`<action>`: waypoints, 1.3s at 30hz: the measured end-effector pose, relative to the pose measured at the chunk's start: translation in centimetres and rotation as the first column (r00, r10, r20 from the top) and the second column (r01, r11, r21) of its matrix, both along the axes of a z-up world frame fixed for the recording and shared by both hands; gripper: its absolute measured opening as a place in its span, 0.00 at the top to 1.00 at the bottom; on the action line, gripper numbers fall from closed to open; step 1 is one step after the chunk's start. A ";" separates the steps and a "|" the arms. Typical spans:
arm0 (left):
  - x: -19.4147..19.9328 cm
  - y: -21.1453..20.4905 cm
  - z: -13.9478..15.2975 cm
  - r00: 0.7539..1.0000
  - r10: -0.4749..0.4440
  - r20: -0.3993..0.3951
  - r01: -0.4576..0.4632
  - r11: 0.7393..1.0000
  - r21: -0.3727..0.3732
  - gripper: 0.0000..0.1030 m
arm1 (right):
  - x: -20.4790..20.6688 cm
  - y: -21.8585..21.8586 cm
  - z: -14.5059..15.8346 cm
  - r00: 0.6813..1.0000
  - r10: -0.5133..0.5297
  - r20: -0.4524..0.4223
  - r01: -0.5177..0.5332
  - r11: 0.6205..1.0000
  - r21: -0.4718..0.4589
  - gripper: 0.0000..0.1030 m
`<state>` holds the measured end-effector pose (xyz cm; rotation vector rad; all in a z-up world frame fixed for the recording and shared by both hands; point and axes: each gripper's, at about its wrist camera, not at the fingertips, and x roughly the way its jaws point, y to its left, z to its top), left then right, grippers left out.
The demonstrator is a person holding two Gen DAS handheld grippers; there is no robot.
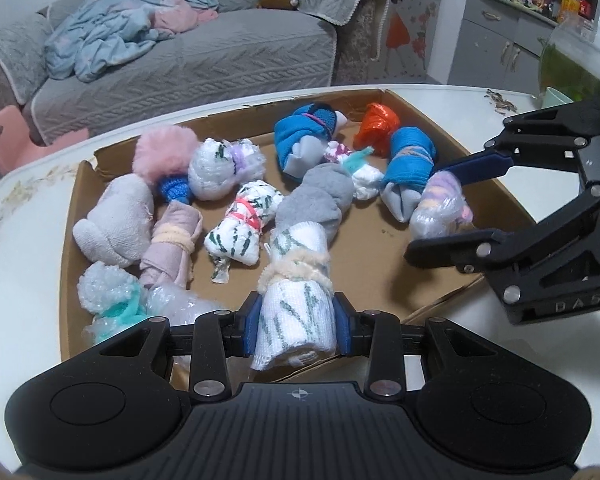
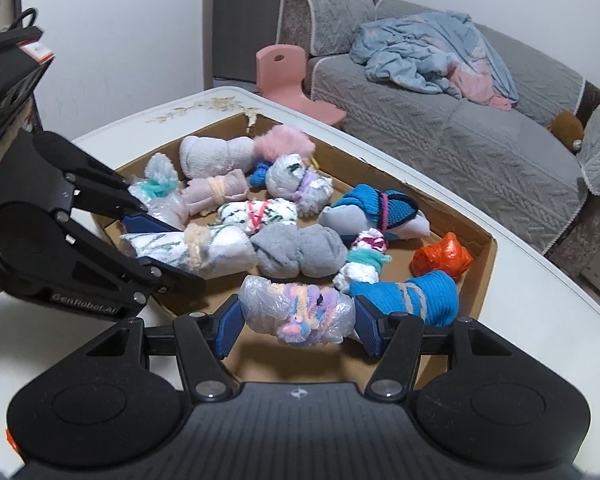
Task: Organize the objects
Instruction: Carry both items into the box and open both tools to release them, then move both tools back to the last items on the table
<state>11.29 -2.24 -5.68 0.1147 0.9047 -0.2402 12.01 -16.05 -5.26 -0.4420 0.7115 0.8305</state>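
A shallow cardboard tray (image 1: 384,280) (image 2: 476,240) on a white table holds several tied bundles of socks and plastic. My left gripper (image 1: 296,326) (image 2: 148,240) is shut on a white green-patterned sock roll (image 1: 296,308) (image 2: 204,250) tied with a beige band, at the tray's near edge. My right gripper (image 2: 298,322) (image 1: 432,208) is shut on a clear plastic bundle with pastel yarn (image 2: 296,310) (image 1: 438,208), next to a blue roll (image 2: 416,296) (image 1: 410,160). A grey sock bundle (image 1: 320,196) (image 2: 300,252) lies between the two held bundles.
The white table (image 1: 16,280) (image 2: 540,320) carries the tray. A grey sofa (image 1: 180,60) (image 2: 480,120) with a blue blanket stands behind, with a pink chair (image 2: 288,76) beside it. A glass fish bowl (image 1: 576,64) stands at the table's right side.
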 end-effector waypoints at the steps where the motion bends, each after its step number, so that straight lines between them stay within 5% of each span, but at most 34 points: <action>1: 0.1 0.1 0.0 1.000 -0.003 -0.001 0.003 1.000 -0.007 0.58 | -0.1 0.1 -0.1 1.000 0.009 0.000 -0.009 1.000 -0.006 0.47; 16: 1.5 0.0 -0.9 0.998 -0.003 -0.068 0.003 1.000 0.002 0.55 | 0.9 3.1 -2.0 0.994 0.106 -0.021 -0.108 0.988 -0.111 0.45; 27: 1.4 0.2 -0.5 0.997 0.018 -0.069 -0.017 1.000 0.013 0.28 | 0.9 2.1 -1.3 0.994 0.111 -0.024 -0.113 0.988 -0.109 0.32; 39: 0.2 0.2 1.1 0.998 0.042 -0.041 -0.041 0.998 0.038 0.19 | 0.3 1.8 -0.1 0.994 0.108 -0.030 -0.111 0.988 -0.112 0.27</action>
